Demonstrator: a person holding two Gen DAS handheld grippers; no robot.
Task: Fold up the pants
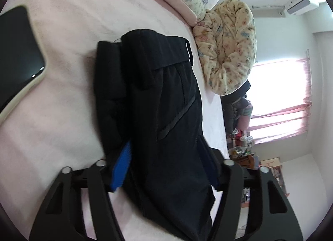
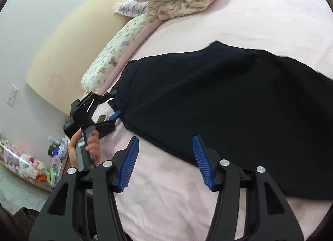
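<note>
The black, soft-knit pants lie spread on the pale pink fleece bedsheet, and every place here is best read from them. Their long axis runs from the end nearest the cream floral bolster pillow away toward the far right of the right wrist view. The left gripper sits right at that bolster-side end; in its own view its blue ribbed pads stand apart with a thick layer of dark fabric filling the gap between them, so it looks wide open around the cloth, though whether it actually pinches it cannot be told. The right gripper hovers just off the pants' near long edge, beside the cloth and not touching it, its jaws spread wide and empty over bare sheet. Judging from this, the left is the nearer tool, and the next move depends on carrying that end along the long axis toward the far end. The fabric is limp and matte, with a broad ribbed waistband and a slanted seamed pocket, already doubled in places, so it would probably sag and slide. A black glossy phone in a cream case lies well apart from the waistband.
</note>
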